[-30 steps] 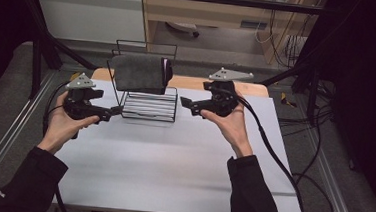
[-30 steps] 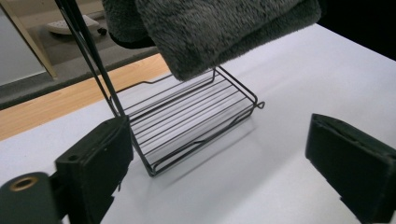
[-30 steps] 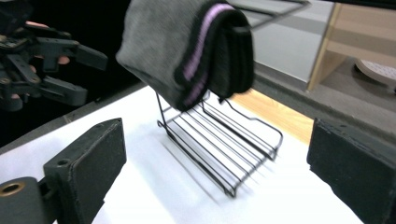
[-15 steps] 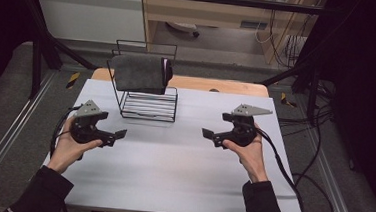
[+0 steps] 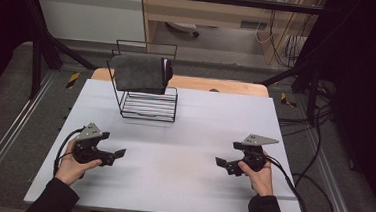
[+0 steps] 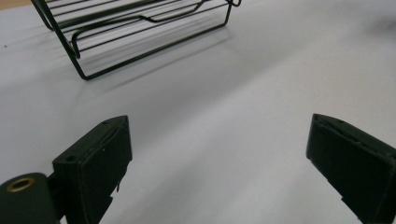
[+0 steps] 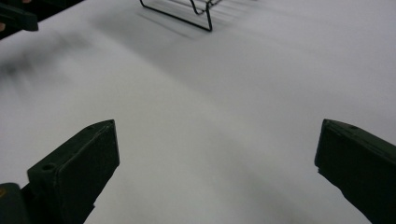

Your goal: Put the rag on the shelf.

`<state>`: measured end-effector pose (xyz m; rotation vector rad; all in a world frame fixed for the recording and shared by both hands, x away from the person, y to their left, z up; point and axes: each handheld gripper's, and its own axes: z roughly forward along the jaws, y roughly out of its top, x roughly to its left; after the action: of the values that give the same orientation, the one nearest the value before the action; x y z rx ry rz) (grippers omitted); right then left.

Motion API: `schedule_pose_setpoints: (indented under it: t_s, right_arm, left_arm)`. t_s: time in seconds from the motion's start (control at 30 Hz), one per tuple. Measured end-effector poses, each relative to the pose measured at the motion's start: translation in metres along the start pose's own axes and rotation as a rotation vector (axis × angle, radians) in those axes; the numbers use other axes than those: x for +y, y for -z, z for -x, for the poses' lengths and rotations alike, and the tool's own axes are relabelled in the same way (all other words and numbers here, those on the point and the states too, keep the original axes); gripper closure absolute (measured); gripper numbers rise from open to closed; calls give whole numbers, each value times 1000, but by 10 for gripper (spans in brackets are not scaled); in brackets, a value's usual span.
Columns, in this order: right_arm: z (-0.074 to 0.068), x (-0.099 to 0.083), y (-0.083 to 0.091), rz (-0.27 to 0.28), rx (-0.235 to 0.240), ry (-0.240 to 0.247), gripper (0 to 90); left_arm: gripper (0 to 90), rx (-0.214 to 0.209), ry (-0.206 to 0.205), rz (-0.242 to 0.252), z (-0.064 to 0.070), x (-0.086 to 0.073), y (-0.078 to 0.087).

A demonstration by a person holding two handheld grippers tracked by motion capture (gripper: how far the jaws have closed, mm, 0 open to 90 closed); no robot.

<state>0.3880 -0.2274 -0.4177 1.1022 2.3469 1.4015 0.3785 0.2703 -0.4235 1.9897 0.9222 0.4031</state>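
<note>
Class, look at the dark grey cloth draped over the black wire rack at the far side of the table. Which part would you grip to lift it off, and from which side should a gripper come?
Grip the cloth at its lower hanging edge on the near face, coming from the person's side. That edge hangs free in front of the wire rack, so open jaws can likely close on fabric alone; higher up, the rack's top wire lies beneath it.

On the bench [image 5: 194, 136], the wire rack [image 5: 148, 103] sits in the upper middle of the frame, a folded cloth [image 5: 139, 73] draped over its top. My left gripper [image 5: 115, 156] is at lower left, my right gripper [image 5: 222, 164] at lower right, both well apart from the rack.
</note>
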Motion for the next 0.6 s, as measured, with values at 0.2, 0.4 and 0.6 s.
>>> schedule_pose_setpoints:
  t_s: [0.2,0.4,0.6]
  right_arm:
    - [10,-28,8,-13,-2,-11,7]
    - [16,-46,17,-5,-10,-34,7]
    - [20,-53,24,-11,-29,-36,7]
  left_arm:
    - [70,10,-4,-21,-1,-15,-1]
    - [71,6,-20,-30,-3,-22,2]
    - [70,-3,-24,-36,-2,-25,2]
